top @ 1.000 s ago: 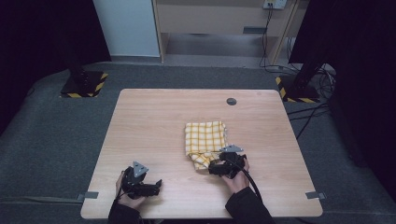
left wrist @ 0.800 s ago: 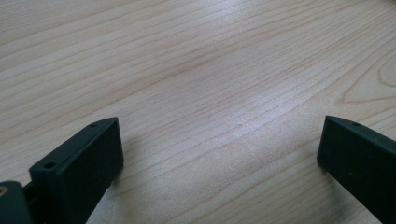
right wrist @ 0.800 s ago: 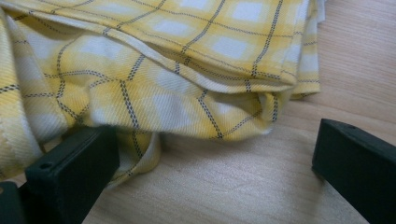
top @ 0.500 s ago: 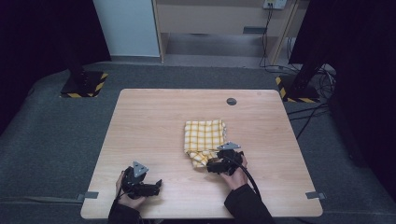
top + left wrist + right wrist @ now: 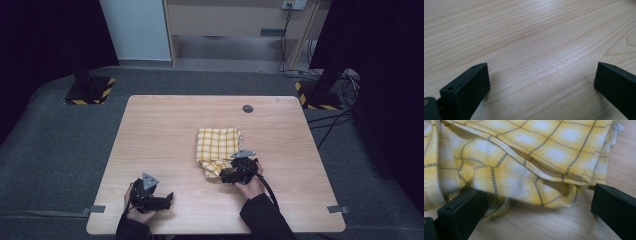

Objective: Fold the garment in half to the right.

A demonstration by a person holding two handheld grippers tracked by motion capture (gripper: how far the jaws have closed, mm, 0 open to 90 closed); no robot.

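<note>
High view: one yellow checked cloth on the table; two tools, left and right, both spread apart.

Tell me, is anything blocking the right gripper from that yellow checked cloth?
Nothing visible is. The right gripper sits at the near edge of the yellow checked cloth, jaws wide open, with folds lying between them on bare table.

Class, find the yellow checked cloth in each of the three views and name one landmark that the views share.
High view: the cloth lies folded at the table's middle, just ahead of the right gripper.
Left gripper view: bare wood between open jaws, no cloth.
Right gripper view: the cloth fills the upper part, ahead of the open jaws.
Shared landmark: the wooden table.
</note>
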